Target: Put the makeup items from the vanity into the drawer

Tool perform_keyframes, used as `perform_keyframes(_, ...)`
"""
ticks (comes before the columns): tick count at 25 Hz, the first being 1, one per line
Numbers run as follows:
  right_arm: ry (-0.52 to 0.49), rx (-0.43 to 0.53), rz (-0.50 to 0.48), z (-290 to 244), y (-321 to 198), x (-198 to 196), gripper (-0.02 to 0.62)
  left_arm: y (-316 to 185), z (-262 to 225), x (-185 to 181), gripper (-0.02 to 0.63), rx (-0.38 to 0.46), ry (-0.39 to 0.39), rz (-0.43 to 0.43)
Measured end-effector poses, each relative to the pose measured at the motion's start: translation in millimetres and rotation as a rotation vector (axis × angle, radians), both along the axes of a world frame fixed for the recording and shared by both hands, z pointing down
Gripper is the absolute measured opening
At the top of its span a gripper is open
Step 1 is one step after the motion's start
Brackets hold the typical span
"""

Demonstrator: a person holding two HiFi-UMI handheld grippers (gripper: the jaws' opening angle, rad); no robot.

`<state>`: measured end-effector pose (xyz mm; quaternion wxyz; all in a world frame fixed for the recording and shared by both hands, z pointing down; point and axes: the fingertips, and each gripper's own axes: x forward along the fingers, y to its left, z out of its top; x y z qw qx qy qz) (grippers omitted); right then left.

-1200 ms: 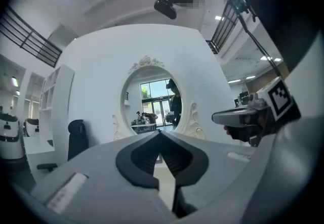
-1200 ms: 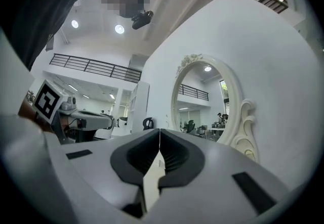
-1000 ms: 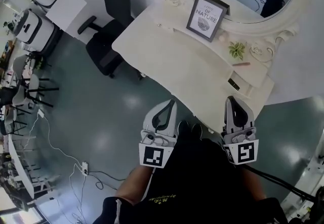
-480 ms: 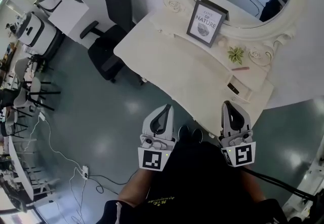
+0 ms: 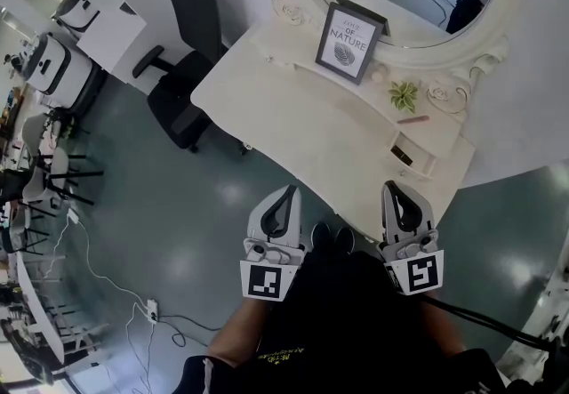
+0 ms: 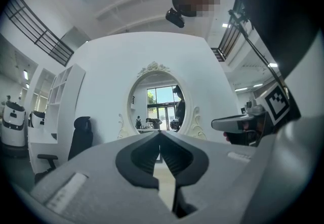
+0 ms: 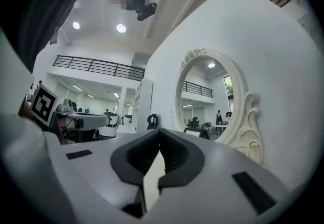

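Both grippers are held level in front of the body, short of the vanity [image 5: 293, 108]. The left gripper [image 5: 288, 193] is seen with its jaws together and nothing between them. The right gripper [image 5: 395, 188] is likewise closed and empty.

A pink stick [image 5: 418, 119], judged to be a makeup item, lies on the vanity top well ahead of the right gripper and slightly to its right, just beside a plant [image 5: 403, 96]. Nearer that gripper, a dark patch [image 5: 402, 155] is seen by the vanity's edge. Whether it is the drawer's opening or another item cannot be told.

Since nothing is carried and the stick lies out on the top, the step in hand is judged to be the fetching of an item. For the next move, the right gripper is to be brought forward over the stick. Its jaws are to be parted across the thin shaft and closed low against the top.
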<state>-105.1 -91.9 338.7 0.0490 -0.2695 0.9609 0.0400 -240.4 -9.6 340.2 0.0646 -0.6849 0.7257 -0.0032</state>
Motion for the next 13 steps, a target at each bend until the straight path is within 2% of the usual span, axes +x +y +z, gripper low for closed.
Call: perform_keyframes(13, 0.021, -0.013, 0.001, 3.9, -6.2, 4.3, 0.002, -7.4, -4.8, 7.1, 0.021, 0.002, -0.017, 0.016)
